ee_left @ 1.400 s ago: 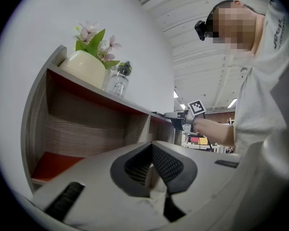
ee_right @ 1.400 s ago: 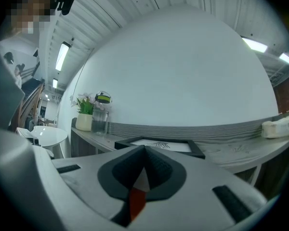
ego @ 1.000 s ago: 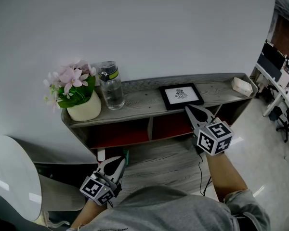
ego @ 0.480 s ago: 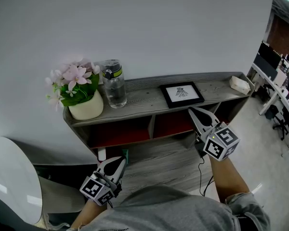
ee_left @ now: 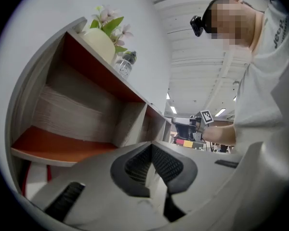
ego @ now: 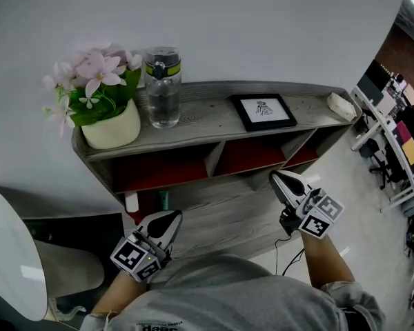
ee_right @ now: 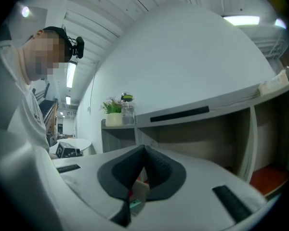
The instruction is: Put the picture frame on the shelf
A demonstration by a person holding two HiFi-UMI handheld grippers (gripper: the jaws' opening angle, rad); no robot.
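- The right gripper [ego: 281,181] has pulled back. A second ago its tip sat right at the front edge of the picture frame [ego: 264,111]; now it hangs low in front of the shelf [ego: 207,126], well apart from the frame.
- Its jaws are pressed together with nothing between them.
- The left gripper [ego: 169,219] has barely moved, down by the person's waist, with its jaws together and empty too.
- The picture frame lies flat, face up, on the shelf's top board, right of centre. It looks placed, so I'd call the job as good as done.
- The shelf top is grey wood grain. A flower pot [ego: 110,124] stands at the left end, a water bottle [ego: 163,88] just beside it, and a small pale block [ego: 341,105] sits at the far right end.
- The compartments below have red floors.
- A plain white wall [ego: 228,26] is behind, a round white table [ego: 7,254] is at the left, and office desks [ego: 393,136] are off to the right.
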